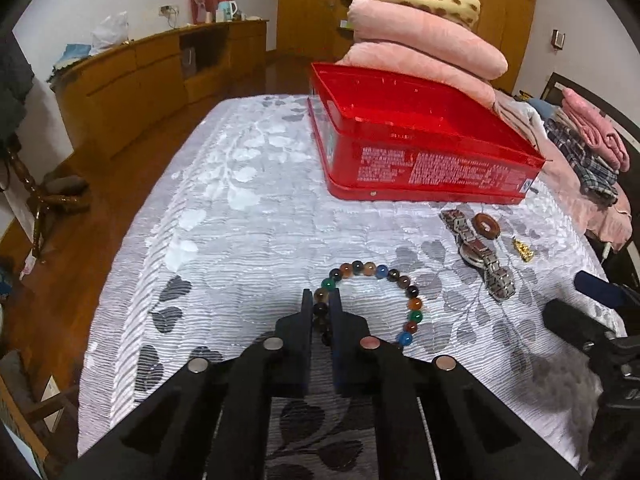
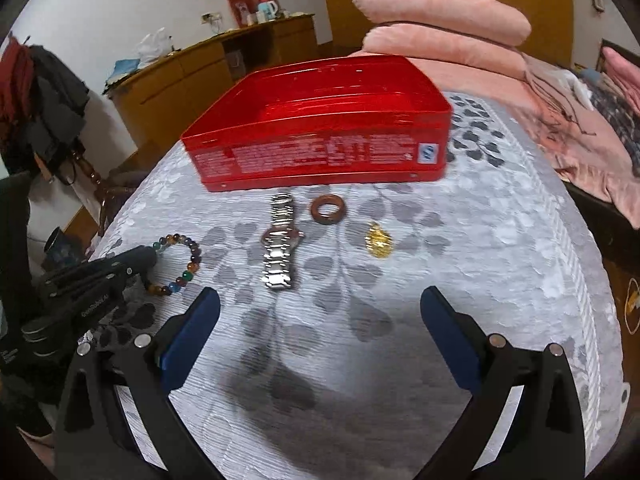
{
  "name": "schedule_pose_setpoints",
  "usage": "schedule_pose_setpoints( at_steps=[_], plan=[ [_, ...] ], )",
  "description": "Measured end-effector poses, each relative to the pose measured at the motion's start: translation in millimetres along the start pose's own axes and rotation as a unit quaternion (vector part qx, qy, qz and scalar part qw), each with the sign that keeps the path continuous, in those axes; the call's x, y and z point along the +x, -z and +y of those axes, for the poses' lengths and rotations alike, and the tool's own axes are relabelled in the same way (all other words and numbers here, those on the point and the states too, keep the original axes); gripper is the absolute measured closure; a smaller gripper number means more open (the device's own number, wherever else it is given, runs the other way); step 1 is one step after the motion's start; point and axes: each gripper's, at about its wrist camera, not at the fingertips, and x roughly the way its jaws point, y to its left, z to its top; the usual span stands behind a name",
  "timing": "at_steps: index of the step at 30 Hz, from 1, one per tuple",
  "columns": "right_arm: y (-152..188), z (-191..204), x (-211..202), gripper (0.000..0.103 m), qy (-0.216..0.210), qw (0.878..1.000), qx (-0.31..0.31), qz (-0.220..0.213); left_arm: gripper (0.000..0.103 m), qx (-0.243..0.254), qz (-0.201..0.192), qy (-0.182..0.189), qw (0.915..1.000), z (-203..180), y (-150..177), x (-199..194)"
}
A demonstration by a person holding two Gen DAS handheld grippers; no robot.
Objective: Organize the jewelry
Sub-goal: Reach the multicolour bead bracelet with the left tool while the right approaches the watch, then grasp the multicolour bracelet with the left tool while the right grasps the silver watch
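A bracelet of coloured beads (image 1: 380, 272) lies on the grey leaf-patterned cloth. My left gripper (image 1: 322, 300) is shut on the left side of its loop; it also shows in the right wrist view (image 2: 150, 258) at the bracelet (image 2: 186, 258). A silver watch (image 2: 280, 240), a brown ring (image 2: 328, 209) and a small gold pendant (image 2: 378, 240) lie in a row in front of an open red tin box (image 2: 320, 152). My right gripper (image 2: 320, 300) is open and empty, low over the cloth, nearer me than the watch.
Stacked pink pillows (image 1: 424, 40) lie behind the red box (image 1: 420, 160). Folded clothes (image 1: 592, 140) lie at the right. The cloth-covered table drops off at the left to a wooden floor (image 1: 60, 240). A wooden cabinet (image 1: 140, 76) lines the far wall.
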Motion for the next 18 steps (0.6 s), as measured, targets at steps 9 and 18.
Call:
schedule_pose_setpoints(
  at_steps=[9, 18],
  plan=[
    [-14.6, 13.8, 26.8, 0.039, -0.003, 1.0, -0.016, 0.027, 0.095, -0.003, -0.013, 0.009, 0.9999, 3.3, -2.6, -8.4],
    [-23.0, 24.1, 45.7, 0.055, -0.004, 0.998, -0.037, 0.047, 0.095, -0.005, -0.01, 0.017, 0.9998, 4.9, -2.8, -3.3]
  ],
)
